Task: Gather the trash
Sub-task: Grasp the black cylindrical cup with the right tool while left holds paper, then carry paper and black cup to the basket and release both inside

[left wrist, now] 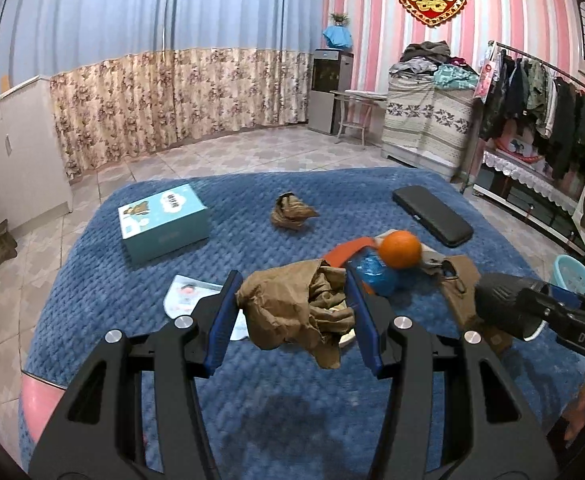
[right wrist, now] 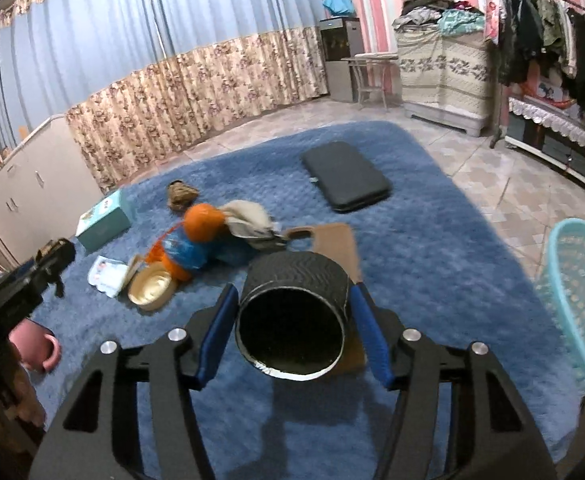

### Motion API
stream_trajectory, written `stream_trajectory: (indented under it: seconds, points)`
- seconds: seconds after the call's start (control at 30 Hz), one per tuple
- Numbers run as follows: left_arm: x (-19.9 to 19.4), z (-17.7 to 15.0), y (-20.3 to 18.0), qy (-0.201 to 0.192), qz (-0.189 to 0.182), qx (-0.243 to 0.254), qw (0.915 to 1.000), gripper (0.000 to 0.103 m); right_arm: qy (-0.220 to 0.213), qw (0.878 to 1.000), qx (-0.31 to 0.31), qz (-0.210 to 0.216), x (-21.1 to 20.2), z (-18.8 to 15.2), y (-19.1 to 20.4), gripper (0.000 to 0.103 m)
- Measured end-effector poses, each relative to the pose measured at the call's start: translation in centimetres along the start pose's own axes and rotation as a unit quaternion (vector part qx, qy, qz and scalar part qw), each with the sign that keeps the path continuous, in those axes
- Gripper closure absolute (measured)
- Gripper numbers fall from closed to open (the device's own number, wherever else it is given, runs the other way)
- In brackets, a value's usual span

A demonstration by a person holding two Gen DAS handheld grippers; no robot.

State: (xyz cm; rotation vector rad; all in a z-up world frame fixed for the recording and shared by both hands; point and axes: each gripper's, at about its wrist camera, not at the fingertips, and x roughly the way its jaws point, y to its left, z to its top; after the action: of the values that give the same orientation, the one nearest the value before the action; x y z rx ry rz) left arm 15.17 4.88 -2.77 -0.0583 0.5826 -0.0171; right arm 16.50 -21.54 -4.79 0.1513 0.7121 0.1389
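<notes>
Nearest the camera, the left gripper (left wrist: 294, 314) is clamped on a crumpled brown paper wad (left wrist: 296, 312), its blue pads pressing both sides and the wad lifted clear of the blue bedspread (left wrist: 292, 412). The right gripper (right wrist: 292, 322) likewise pinches a black paper cup (right wrist: 292, 316), held on its side with the open mouth toward the camera; its jaws sit about half closed against the cup's wall. So two pieces of trash are in hand, and neither is binned yet.

The likely bin, a light blue basket (right wrist: 580, 300), stands on the tiled floor just off the right edge of the bed, near the cup; what lies inside it cannot be told.

A little farther on the bedspread, a shallow cream lid (right wrist: 150, 286) and a small printed packet (right wrist: 106, 270) lie to the left, beside a heap of an orange (right wrist: 202, 220), a blue wrapper (right wrist: 184, 252) and beige cloth (right wrist: 248, 220). A pink mug (right wrist: 36, 350) sits at the near left edge.

Farther still, a second brown paper wad (left wrist: 292, 212) lies alone mid-bed, with a teal box (left wrist: 164, 220) to its left and a black case (left wrist: 432, 214) to its right.

My judgement: the task is partway along. Both held pieces need dropping in the basket, then the far wad, and probably the lid, packet and wrapper, remain.
</notes>
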Motion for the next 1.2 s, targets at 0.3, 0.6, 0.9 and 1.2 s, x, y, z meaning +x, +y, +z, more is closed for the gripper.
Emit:
stream_trajectory:
  seconds: [0.3,0.6,0.9,1.2]
  points:
    - [0.2,-0.6,-4.0,0.010,-0.024,0.017,0.9995,0.052,0.000,0.999,0.028,-0.020,-2.0,-1.6,-6.5,0.045]
    - [0.8,-0.8,-7.9,0.013,-0.040,0.046,0.9981,0.052,-0.020,0.997,0.064,-0.027,-3.1,-1.9,-10.5,0.045]
    - [1.7,0.6,-11.6,0.002,-0.063,0.061,0.9962,0.052,-0.061,0.995,0.067,-0.047,-5.6,-0.2,-13.1,0.045]
    - [2.4,2.2,-19.0,-0.019,-0.126,0.089,0.9879,0.052,-0.097,0.984,0.091,-0.122,-10.4,1.6,-20.4,0.045]
